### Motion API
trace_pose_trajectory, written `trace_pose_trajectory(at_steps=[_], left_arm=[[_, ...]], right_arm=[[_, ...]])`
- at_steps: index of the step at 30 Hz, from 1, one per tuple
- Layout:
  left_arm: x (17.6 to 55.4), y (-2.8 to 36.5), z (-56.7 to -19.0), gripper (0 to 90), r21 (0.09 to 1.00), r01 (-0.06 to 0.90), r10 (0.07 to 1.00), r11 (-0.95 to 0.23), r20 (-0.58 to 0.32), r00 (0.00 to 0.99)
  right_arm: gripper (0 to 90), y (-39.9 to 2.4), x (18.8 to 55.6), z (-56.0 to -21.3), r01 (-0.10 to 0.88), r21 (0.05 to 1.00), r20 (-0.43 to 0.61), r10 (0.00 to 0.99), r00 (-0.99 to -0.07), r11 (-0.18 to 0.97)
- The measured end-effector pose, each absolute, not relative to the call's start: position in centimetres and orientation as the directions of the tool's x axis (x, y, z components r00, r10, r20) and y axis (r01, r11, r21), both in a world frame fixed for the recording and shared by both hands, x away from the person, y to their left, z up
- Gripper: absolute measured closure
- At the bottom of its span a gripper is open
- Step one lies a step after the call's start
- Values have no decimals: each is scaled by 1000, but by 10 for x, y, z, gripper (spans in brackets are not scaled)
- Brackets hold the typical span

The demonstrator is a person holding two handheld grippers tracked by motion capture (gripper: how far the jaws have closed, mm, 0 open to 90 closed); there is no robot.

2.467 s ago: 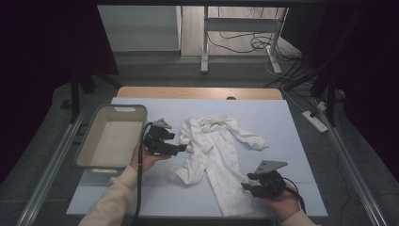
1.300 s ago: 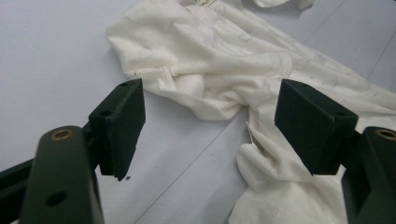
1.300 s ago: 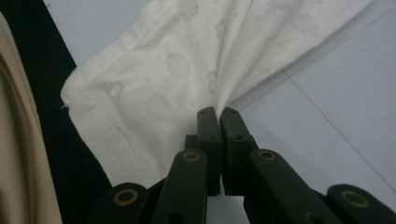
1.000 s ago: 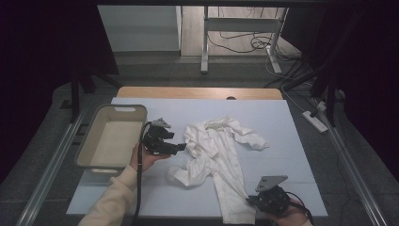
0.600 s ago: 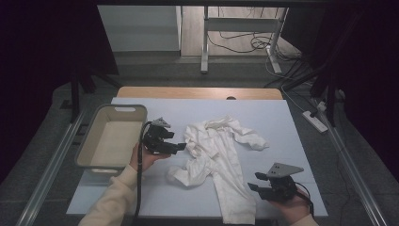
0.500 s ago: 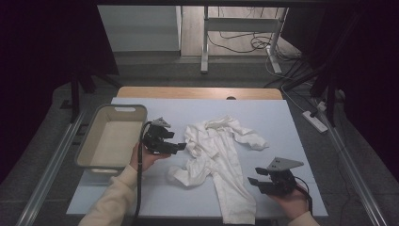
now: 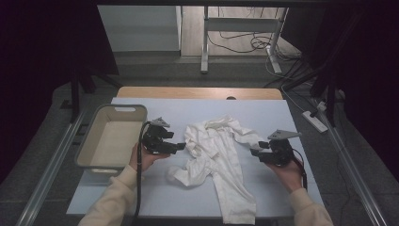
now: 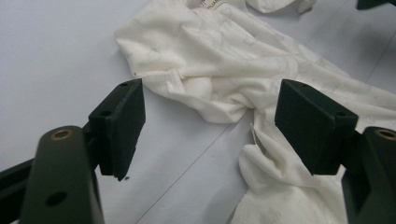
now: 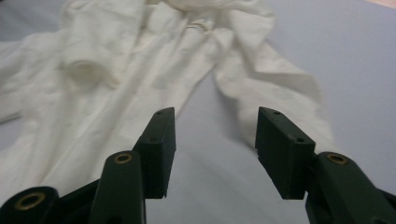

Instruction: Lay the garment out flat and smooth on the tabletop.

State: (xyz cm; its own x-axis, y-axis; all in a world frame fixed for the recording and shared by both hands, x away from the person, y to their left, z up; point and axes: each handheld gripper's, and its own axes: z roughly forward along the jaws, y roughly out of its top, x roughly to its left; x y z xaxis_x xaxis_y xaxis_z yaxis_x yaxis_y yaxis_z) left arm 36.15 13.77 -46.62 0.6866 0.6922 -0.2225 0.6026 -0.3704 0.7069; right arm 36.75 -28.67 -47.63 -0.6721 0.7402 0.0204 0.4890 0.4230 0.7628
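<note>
A pale blue table point(image 7: 263, 113) carries a crumpled white garment point(image 7: 219, 162) and a beige basket point(image 7: 112, 137) at its left edge.

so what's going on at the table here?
A person with a gripper in each hand is working on a white garment spread on the table. The left gripper sits by the garment's left edge, jaws open with nothing pinched. The right gripper is at the sleeve on the other side; its jaws have just been opening and nothing is between them. A bin stands at the left.

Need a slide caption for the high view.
Two open grippers, left and right, flank a white garment beside a bin.
</note>
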Motion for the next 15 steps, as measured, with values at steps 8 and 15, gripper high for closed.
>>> trace_pose_trajectory(at_steps=[8,15], left_arm=[[362,139,-467,250,706,606,691,-365,-231,685],[361,140,-467,249,706,604,694,-369,-223,684]], right_arm=[[458,-301,414,-482,575,740,56,820,-570,350],[456,-315,423,-487,601,737,71,850,-521,307]])
